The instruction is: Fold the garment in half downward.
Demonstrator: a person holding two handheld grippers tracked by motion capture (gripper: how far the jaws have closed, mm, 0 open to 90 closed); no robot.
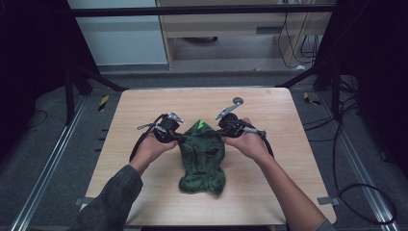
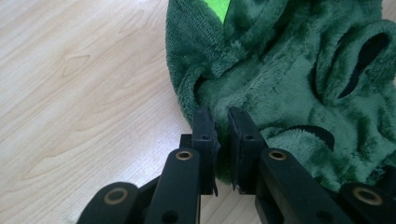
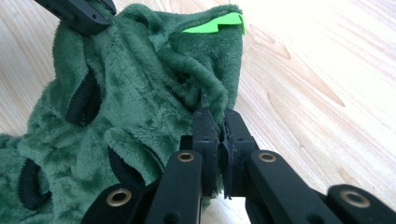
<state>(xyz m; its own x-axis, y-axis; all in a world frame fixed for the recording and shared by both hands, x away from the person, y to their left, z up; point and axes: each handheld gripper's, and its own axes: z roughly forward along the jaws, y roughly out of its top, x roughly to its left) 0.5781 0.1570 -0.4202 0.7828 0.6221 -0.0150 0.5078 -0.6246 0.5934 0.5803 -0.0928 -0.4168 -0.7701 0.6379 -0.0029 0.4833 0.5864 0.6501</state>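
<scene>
A dark green fleece garment (image 1: 202, 159) with black-trimmed openings lies crumpled in the middle of the wooden table (image 1: 144, 106). A bright green tab (image 1: 200, 124) sticks up at its far end. My left gripper (image 1: 181, 137) is at the garment's upper left edge. In the left gripper view, the left gripper (image 2: 222, 122) pinches a fold of the garment (image 2: 289, 84). My right gripper (image 1: 221, 133) is at the upper right edge. In the right gripper view, the right gripper (image 3: 222, 122) is shut on the garment's (image 3: 140, 102) hem, below the tab (image 3: 215, 24). The left gripper (image 3: 79, 11) shows across the cloth.
Bare tabletop surrounds the garment on all sides. Both forearms come in from the near edge. Beyond the table are black frame legs (image 1: 72, 91), loose cables on the floor (image 1: 356, 192) and a cabinet (image 1: 231, 29).
</scene>
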